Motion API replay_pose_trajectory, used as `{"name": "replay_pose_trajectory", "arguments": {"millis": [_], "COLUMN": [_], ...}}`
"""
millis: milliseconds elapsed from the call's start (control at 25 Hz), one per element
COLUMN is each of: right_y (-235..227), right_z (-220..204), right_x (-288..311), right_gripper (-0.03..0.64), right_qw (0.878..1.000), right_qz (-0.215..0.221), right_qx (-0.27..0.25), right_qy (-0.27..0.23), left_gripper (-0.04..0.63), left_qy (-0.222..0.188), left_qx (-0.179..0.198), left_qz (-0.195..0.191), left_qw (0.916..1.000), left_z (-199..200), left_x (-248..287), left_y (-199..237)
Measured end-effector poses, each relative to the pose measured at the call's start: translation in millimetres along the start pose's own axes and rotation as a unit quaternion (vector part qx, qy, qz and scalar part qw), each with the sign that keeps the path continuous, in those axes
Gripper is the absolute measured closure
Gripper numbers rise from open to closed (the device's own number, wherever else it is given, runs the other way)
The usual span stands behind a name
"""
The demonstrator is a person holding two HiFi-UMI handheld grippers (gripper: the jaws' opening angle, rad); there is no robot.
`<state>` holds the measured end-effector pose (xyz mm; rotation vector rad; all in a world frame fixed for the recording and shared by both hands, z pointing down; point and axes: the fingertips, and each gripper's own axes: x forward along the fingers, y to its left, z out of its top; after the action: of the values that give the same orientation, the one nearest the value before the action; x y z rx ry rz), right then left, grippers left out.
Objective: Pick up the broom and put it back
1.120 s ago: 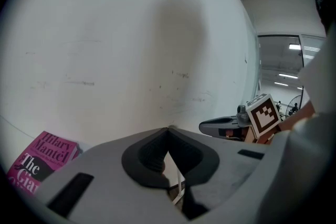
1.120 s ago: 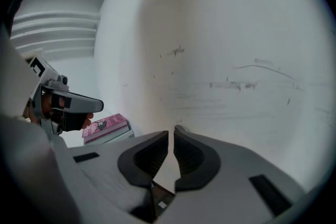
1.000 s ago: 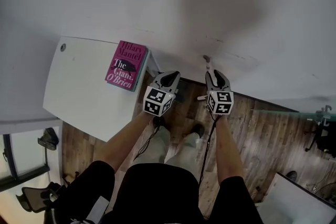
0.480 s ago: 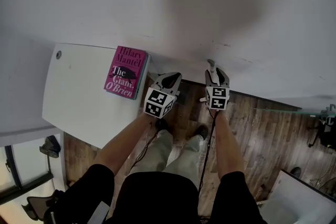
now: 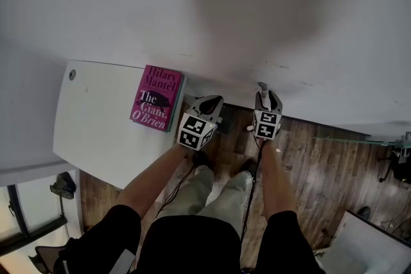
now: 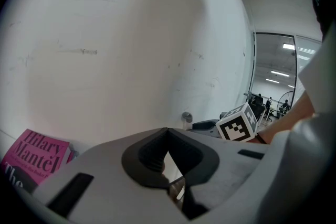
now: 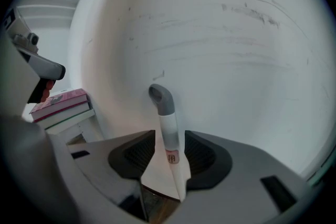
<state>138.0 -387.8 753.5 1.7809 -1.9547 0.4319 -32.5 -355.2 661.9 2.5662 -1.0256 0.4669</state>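
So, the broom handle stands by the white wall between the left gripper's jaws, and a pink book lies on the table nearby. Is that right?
One thing is wrong. The broom handle stands between the jaws of the right gripper, not the left gripper, as the right gripper view shows. Those jaws have just been opening and do not press on it. The white wall, pink book and table are as you said.

Setting is read as an office. At centre left of the head view, a white desk carrying a book is set against a plain white wall, over a wood-plank floor. A black office chair is noted at lower left. At right of the left gripper view, a glass partition is seen, with ceiling strip lights and a large open room beyond.
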Motion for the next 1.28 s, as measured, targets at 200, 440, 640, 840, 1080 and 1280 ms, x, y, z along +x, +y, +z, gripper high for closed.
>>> {"name": "replay_pose_trajectory", "arguments": {"millis": [200, 440, 640, 840, 1080, 1280], "right_y": [-1, -3, 1, 0, -16, -37], "right_z": [-3, -9, -5, -6, -18, -21], "right_x": [8, 12, 11, 2, -18, -43], "right_gripper": [0.445, 0.491, 0.506, 0.512, 0.515, 0.515], "right_qw": [1.000, 0.999, 0.999, 0.998, 0.998, 0.998], "right_qz": [-0.017, -0.039, -0.037, -0.040, -0.052, -0.067], "right_qx": [0.010, 0.013, -0.022, -0.041, -0.031, -0.009], "right_qy": [0.005, 0.014, 0.018, 0.014, 0.013, 0.006], "left_gripper": [0.576, 0.577, 0.576, 0.575, 0.576, 0.575], "left_qy": [0.006, 0.010, 0.012, 0.010, 0.010, 0.012], "left_qx": [-0.001, -0.004, -0.010, -0.013, -0.014, -0.008], "left_qz": [-0.002, -0.003, -0.001, 0.000, 0.002, 0.001], "left_qw": [1.0000, 0.9999, 0.9999, 0.9999, 0.9998, 0.9999], "left_z": [-4, -7, -9, -8, -8, -7], "left_x": [2, 4, 5, 5, 2, -2], "left_y": [6, 12, 14, 12, 6, -5]}}
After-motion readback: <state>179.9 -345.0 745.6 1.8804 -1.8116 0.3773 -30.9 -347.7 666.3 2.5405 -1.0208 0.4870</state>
